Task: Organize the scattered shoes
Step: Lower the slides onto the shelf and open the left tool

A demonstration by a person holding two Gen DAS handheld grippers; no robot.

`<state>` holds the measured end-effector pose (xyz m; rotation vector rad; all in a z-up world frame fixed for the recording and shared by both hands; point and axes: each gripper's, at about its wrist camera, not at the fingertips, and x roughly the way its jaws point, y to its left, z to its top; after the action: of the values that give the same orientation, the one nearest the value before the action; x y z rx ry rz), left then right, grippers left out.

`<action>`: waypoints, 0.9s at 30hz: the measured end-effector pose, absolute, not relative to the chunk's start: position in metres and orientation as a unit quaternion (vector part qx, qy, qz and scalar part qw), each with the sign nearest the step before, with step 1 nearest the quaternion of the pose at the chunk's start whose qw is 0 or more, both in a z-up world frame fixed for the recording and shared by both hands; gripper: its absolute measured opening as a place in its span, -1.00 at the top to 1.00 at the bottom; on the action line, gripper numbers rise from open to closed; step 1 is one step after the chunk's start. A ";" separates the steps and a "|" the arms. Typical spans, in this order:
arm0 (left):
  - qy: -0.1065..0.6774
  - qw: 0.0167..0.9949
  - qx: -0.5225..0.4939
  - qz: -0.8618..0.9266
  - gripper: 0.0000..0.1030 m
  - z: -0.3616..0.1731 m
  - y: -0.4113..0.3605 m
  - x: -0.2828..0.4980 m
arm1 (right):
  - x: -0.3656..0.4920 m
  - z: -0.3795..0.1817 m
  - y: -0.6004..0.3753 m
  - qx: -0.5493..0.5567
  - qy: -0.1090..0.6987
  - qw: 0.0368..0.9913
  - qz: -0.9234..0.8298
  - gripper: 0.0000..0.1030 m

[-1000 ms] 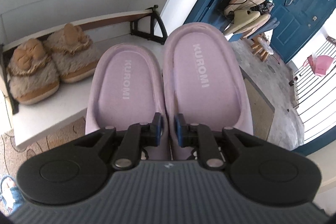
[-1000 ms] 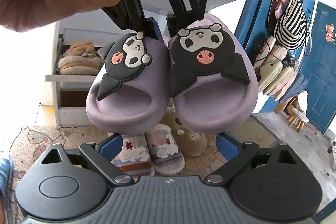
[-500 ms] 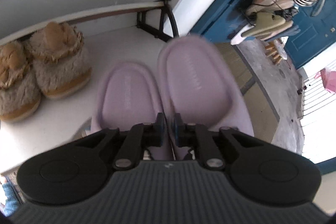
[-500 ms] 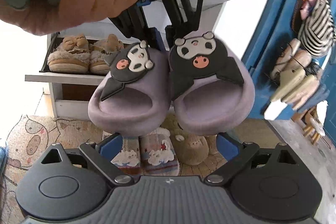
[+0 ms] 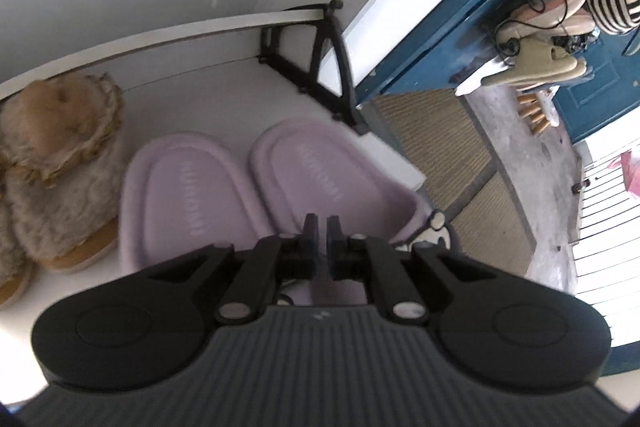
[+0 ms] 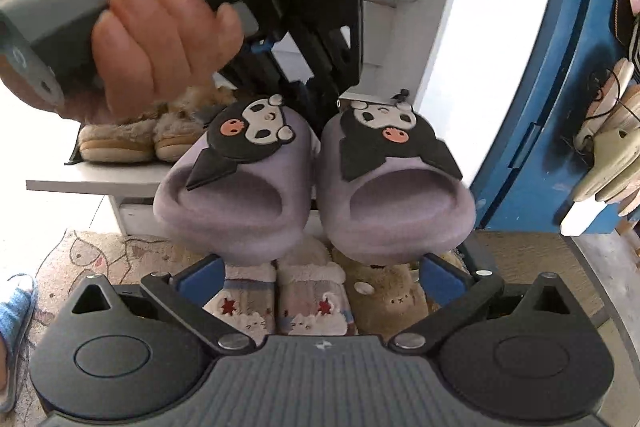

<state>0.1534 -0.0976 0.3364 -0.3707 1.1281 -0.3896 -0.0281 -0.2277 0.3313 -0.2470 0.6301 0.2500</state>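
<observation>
I am keeping my left hand-held gripper (image 5: 319, 227) clenched on the inner edges of the two purple slippers (image 5: 224, 187), its fingers nearly meeting with the slipper walls pinched between them. The pair is hanging from that grip with the heels reaching over the white shelf (image 5: 224, 99), just beside the furry brown slippers (image 5: 60, 167) already sitting there; whether the soles are touching the shelf I cannot tell. In the right wrist view a hand (image 6: 132, 39) is gripping the left tool's grey handle above the slippers, whose toe straps are showing black cartoon faces (image 6: 256, 131).

My right hand-held gripper (image 6: 320, 277) is standing released, its blue-padded fingers (image 6: 200, 275) spread wide and holding nothing, below the toes of the purple pair. Beyond it, more plush slippers (image 6: 312, 303) are lying on the patterned rug (image 6: 80, 259) under the shelf.
</observation>
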 end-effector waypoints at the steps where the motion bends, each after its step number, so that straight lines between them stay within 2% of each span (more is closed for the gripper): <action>1: 0.529 0.810 -0.175 -0.182 0.92 0.336 -0.099 0.157 | -0.025 0.333 -0.230 -0.117 0.307 0.936 0.123 -1.00; 14: 0.541 0.802 -0.184 -0.172 0.89 0.310 -0.094 0.224 | 0.055 0.340 -0.233 -0.129 0.348 0.916 0.153 -0.99; 17: 0.537 0.806 -0.186 -0.166 0.78 0.303 -0.091 0.234 | 0.073 0.335 -0.231 -0.143 0.359 0.908 0.161 -0.99; 27: 0.516 0.827 -0.165 -0.152 0.70 0.298 -0.092 0.245 | 0.102 0.323 -0.244 -0.126 0.361 0.908 0.170 -0.99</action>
<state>0.2452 -0.0920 0.2980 -0.3504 1.0961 -0.3225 0.1025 -0.2435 0.3228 -0.2596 0.7449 0.3510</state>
